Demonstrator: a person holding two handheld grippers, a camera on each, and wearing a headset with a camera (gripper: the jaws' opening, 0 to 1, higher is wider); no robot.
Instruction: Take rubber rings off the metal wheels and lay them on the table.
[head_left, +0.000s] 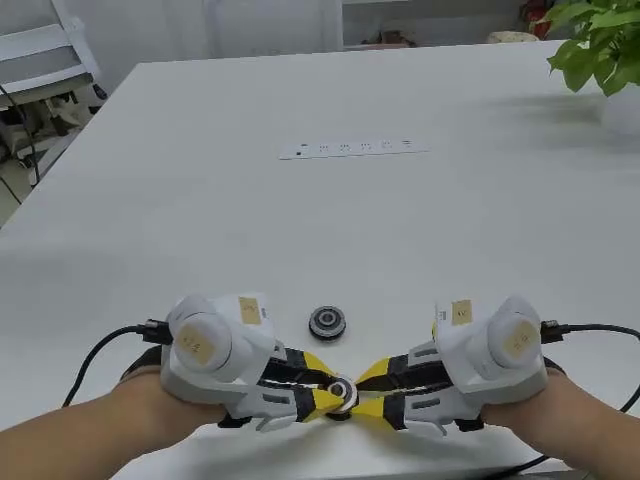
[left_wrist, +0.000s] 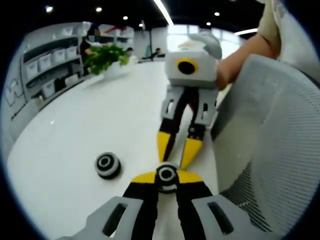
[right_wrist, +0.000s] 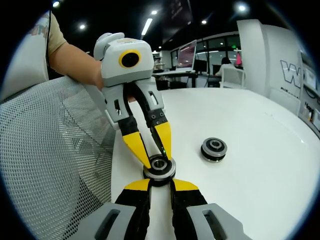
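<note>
A small metal wheel with a black rubber ring (head_left: 340, 392) is held just above the white table's (head_left: 320, 220) near edge, between both grippers. My left gripper (head_left: 328, 396) comes in from the left with its yellow tips closed on the wheel (left_wrist: 166, 176). Facing it from the right, my right gripper (head_left: 362, 396) has its tips closed on the same wheel (right_wrist: 159, 167). In the left gripper view the right gripper (left_wrist: 175, 152) pinches the wheel's far edge. A second wheel with its ring (head_left: 327, 322) lies flat on the table just beyond them.
A white power strip (head_left: 345, 150) lies mid-table. A potted plant (head_left: 600, 45) stands at the far right corner. Black cables (head_left: 95, 355) trail from both grippers. A white mesh chair (right_wrist: 55, 150) sits behind the near table edge.
</note>
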